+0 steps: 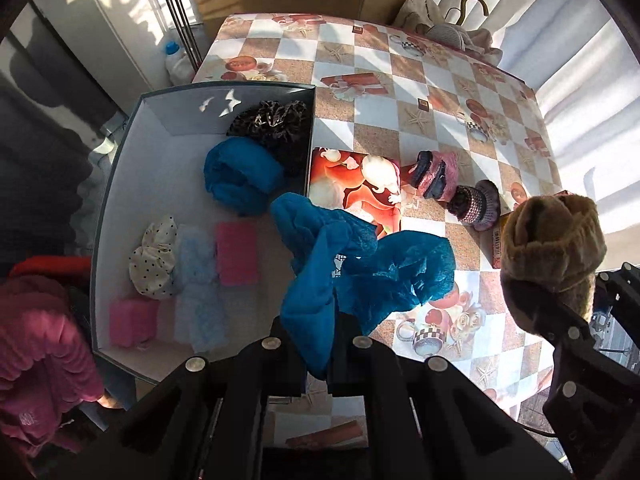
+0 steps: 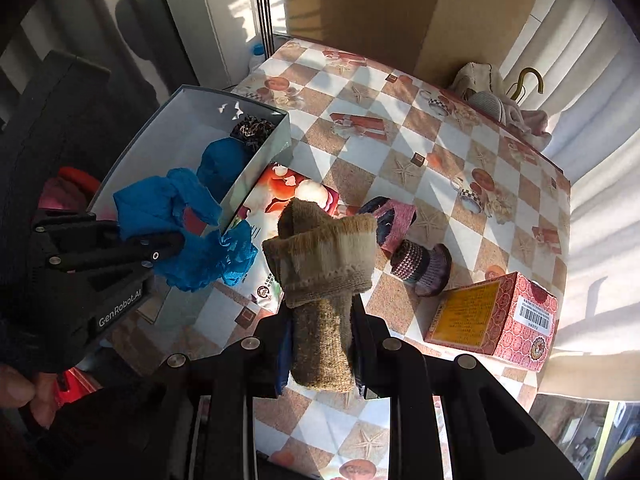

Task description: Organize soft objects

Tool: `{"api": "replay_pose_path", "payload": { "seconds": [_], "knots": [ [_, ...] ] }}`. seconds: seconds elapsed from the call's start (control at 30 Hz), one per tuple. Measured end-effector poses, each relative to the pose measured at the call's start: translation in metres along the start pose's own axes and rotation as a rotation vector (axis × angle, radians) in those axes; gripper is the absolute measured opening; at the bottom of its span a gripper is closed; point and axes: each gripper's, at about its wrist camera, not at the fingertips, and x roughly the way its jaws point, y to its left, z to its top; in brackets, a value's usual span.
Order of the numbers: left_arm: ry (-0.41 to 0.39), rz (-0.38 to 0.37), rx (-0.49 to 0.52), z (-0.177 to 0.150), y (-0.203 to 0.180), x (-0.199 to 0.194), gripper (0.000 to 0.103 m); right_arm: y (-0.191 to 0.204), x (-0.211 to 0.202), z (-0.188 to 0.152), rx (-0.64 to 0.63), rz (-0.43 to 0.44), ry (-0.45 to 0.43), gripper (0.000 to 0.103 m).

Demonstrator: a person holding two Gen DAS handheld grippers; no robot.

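A teal lace cloth (image 1: 360, 276) hangs from the left claw (image 1: 316, 354); the right claw (image 2: 320, 344) grips a tan-brown sock (image 2: 320, 280). Beyond them, the table (image 1: 400, 92) shows beige-and-white checks with starfish.

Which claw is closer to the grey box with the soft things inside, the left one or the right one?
Left. The left claw, holding the blue cloth, hangs by the grey box's near corner. The right claw, holding the brown sock, is farther out over the table.

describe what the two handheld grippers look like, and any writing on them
Both are matte black plastic: the left gripper and the right gripper have angular finger arms studded with round silver bolts. White lettering "GenRobot.AI" marks the left one's body. No cables visible.
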Motion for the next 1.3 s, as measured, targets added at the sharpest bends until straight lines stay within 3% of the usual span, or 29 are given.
{"api": "replay_pose_path", "payload": {
  "seconds": [1.3],
  "knots": [
    [-0.035, 0.038, -0.22, -0.053, 0.079, -0.016, 0.007, 0.089, 0.006, 0.005, -0.344, 0.102, 0.02, 0.025]
  ]
}}
